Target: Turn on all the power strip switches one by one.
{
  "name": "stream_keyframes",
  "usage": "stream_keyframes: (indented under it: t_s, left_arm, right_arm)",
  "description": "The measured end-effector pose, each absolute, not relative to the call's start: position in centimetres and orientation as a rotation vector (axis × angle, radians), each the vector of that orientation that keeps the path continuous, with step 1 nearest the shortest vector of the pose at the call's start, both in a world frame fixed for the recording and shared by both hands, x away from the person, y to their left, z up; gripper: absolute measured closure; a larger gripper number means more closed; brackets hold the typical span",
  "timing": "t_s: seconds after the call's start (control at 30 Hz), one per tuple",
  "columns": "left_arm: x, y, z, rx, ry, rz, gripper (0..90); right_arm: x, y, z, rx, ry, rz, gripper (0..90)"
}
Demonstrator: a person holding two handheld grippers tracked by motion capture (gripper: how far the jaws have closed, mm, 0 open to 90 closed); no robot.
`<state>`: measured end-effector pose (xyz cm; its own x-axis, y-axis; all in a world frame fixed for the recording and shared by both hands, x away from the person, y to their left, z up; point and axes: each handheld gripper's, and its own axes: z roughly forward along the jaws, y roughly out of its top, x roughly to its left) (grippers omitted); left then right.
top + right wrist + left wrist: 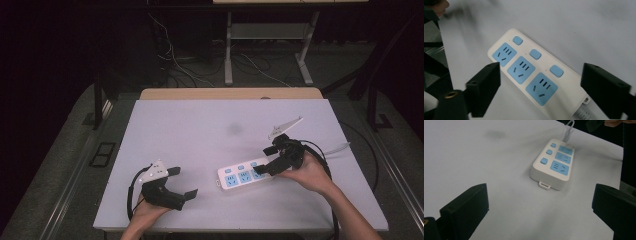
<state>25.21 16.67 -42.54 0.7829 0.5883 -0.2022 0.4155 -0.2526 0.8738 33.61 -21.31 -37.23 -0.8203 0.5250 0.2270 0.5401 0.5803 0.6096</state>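
Three blue sockets and three blue buttons mark the top of the white power strip, which lies flat on the table, right of centre toward the near edge, its cord running off to the right. The right tool hangs over the cord end of the strip with its jaws spread wide, straddling the body without gripping it. The left tool rests well apart to the left, jaws also wide and holding nothing, pointed at the strip.

Judgement: the step in hand is the approach to a grasp on the strip. The next move calls for lowering the right tool so each jaw clears a long side, then closing squarely to avoid skidding the smooth casing.

From the right gripper view, the socket slots and the ribbed cord collar are plain. From the left gripper view, the small hanging tab on the free end is visible, along with a faint grey smudge on the table beyond.
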Motion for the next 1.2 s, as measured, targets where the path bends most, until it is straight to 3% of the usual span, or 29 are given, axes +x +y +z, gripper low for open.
stream_keyframes:
  t_s: [0.13,0.33,0.53,1.2]
  left_arm:
    - [25.2,16.7,-42.5,1.886,0.762,0.197,0.0]
    - [25.2,16.6,-42.6,1.89,0.757,0.198,0.0]
    - [25.2,16.6,-42.5,1.887,0.756,0.199,0.0]
    - [25.2,16.7,-42.5,1.89,0.754,0.207,0.0]
  right_arm:
    - [33.9,-21.2,-37.4,-0.944,-2.777,-1.085,41.5]
    - [34.1,-20.7,-37.7,-0.943,-2.805,-1.063,68.5]
    - [34.3,-20.5,-37.8,-0.914,-2.801,-1.082,88.7]
    - [35.9,-19.6,-39.8,-0.908,-2.807,-1.046,89.7]
